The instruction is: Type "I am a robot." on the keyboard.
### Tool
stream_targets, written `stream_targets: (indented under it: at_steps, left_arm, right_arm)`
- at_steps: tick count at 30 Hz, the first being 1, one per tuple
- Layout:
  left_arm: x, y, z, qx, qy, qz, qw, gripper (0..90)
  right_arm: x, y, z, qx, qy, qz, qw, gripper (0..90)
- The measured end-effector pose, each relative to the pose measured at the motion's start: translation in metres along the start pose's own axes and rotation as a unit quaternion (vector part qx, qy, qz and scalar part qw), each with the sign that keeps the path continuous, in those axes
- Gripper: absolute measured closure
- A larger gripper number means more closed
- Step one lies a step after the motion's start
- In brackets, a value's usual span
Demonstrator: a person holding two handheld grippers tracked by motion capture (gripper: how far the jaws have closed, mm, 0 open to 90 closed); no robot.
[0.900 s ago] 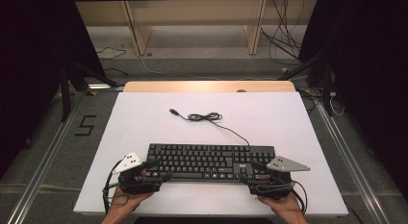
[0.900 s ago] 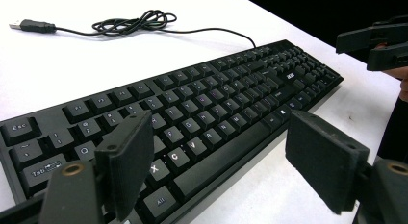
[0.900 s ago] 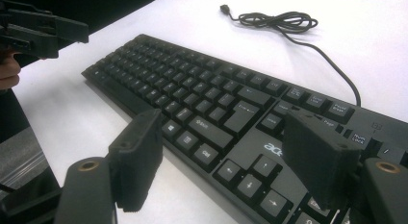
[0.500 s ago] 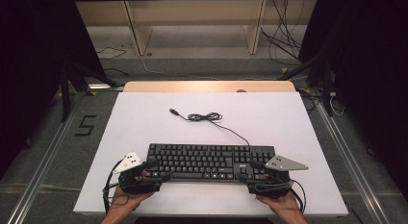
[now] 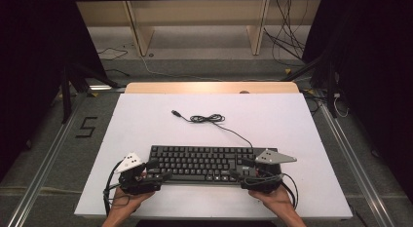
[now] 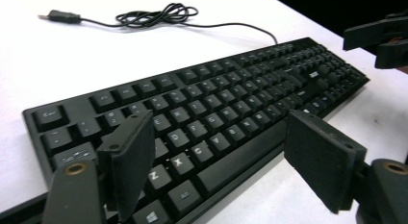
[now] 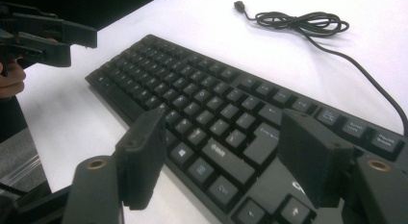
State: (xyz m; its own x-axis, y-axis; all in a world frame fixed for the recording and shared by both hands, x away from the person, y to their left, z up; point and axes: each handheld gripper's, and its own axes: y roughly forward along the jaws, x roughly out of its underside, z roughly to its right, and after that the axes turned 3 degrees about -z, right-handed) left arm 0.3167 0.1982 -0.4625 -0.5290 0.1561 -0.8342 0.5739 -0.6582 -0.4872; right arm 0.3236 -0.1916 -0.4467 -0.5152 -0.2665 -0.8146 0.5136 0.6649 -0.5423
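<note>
Little has moved since the earlier frame: your left gripper [image 5: 163, 176] and right gripper [image 5: 237, 174], jaws apart and empty, flank the keyboard [image 5: 202, 162] at the table's [image 5: 146, 120] near edge, where an uneven squeeze could skew it or snag its cable [image 5: 209, 119].

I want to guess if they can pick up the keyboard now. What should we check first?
1. Left gripper open over the keyboard's near left corner: ok.
2. Right gripper open at the near right corner: ok.
3. Pads pressing on the keyboard: not ok, none closed yet.
4. Cable loose on the table, unplugged end free: ok.
5. Keyboard lying flat: ok.
</note>
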Motion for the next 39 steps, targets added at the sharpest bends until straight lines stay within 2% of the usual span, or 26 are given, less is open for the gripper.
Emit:
stream_targets:
  at_steps: [8,20,32,39]
  left_arm:
    - [0.001,0.001,-0.007,-0.019,-0.018,-0.008,0.9996,30.3]
    - [0.002,0.001,-0.014,-0.038,-0.029,-0.021,0.9986,38.8]
    - [0.004,0.001,-0.018,-0.048,-0.03,-0.034,0.9978,52.0]
    - [0.005,0.001,-0.02,-0.053,-0.028,-0.046,0.9971,65.7]
  right_arm:
    - [-0.014,0.02,-0.004,-0.002,-0.009,-0.016,0.9998,41.1]
    - [-0.026,0.042,-0.009,-0.012,-0.011,-0.028,0.9995,41.1]
    - [-0.033,0.058,-0.011,-0.013,-0.01,-0.042,0.999,46.2]
    - [-0.039,0.071,-0.017,-0.016,-0.013,-0.052,0.9984,54.7]
